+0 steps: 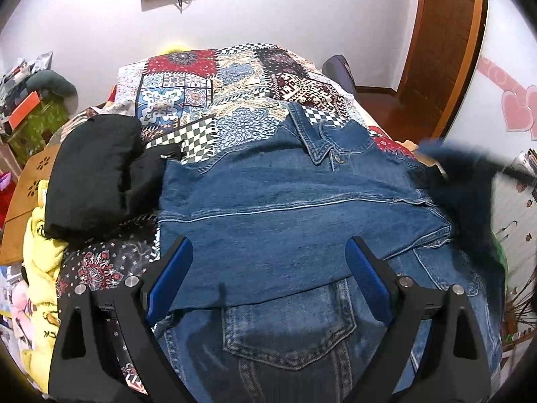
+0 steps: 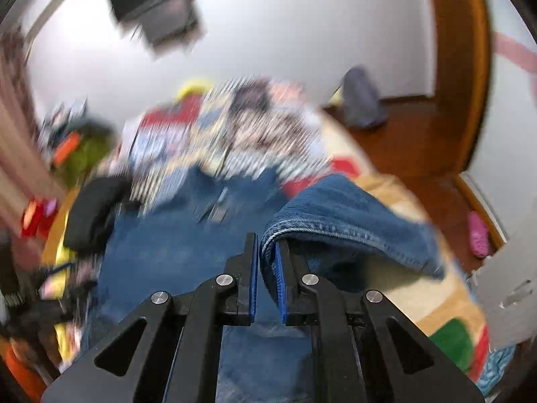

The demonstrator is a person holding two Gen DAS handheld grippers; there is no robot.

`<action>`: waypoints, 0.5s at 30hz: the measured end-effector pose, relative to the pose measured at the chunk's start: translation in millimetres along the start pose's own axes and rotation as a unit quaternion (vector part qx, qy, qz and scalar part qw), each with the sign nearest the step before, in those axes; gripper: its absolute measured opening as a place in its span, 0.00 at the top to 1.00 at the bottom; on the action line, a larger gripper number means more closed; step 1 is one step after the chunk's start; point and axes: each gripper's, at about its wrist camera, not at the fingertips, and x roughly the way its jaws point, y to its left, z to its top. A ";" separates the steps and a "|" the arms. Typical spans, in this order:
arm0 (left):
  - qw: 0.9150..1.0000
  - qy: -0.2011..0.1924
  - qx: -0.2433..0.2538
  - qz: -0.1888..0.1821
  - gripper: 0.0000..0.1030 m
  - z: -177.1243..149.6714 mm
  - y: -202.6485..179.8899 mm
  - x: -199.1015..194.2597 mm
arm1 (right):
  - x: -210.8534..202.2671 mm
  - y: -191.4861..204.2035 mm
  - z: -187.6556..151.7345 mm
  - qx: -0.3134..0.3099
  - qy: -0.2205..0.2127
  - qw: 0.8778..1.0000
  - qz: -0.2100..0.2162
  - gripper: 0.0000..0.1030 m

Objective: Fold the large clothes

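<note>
A blue denim jacket [image 1: 285,201] lies spread on a patchwork bedspread [image 1: 214,80], collar away from me, one side folded over its middle. My left gripper [image 1: 270,255] is open and empty, hovering over the jacket's near part. My right gripper [image 2: 266,245] is shut on a denim sleeve cuff [image 2: 335,215] and holds it lifted above the jacket [image 2: 161,255]. The right wrist view is motion-blurred. In the left wrist view the lifted sleeve shows as a dark blur [image 1: 463,181] at the right edge.
A folded black garment [image 1: 94,171] lies on the bed left of the jacket. Yellow clothing [image 1: 43,262] hangs at the left bed edge. A cluttered shelf [image 1: 30,107] stands far left. A wooden door [image 1: 446,33] and wood floor are at the right.
</note>
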 end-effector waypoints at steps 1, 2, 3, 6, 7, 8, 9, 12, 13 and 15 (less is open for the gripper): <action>1.000 0.001 -0.003 0.000 0.10 -1.4 2.8 -1.0 | 9.6 3.1 -6.7 -0.008 0.021 1.000 0.000 0.90; 1.000 0.003 -0.006 -0.001 0.10 -2.6 5.0 -1.2 | 22.0 8.0 -15.9 -0.016 0.048 0.999 0.003 0.90; 1.000 0.005 -0.008 -0.001 0.10 -4.1 6.9 -1.0 | 31.1 11.1 -24.0 -0.021 0.071 0.997 0.006 0.88; 1.000 0.011 -0.013 0.001 0.10 -8.0 10.2 1.3 | 41.1 12.2 -35.9 -0.029 0.110 0.993 0.009 0.73; 1.000 0.013 -0.014 0.001 0.10 -9.3 11.0 2.3 | 39.0 12.7 -37.7 -0.030 0.115 0.993 0.011 0.69; 1.000 0.014 -0.016 0.000 0.10 -10.2 11.9 3.3 | 34.8 9.6 -38.4 -0.028 0.114 0.993 0.011 0.60; 1.000 0.015 -0.018 -0.001 0.10 -10.6 12.1 4.2 | 30.5 8.6 -37.0 -0.025 0.109 0.994 0.008 0.51; 1.000 0.013 -0.022 -0.006 0.10 -10.1 11.8 4.9 | 5.0 -10.1 -31.4 0.000 0.072 0.997 -0.002 0.39; 1.000 0.012 -0.023 -0.007 0.10 -9.5 11.7 5.0 | 2.3 -14.3 -26.3 0.012 0.061 0.998 -0.005 0.38; 1.000 0.010 -0.025 -0.010 0.10 -7.9 10.6 4.9 | -7.4 -29.4 -19.5 0.046 0.042 0.998 -0.019 0.32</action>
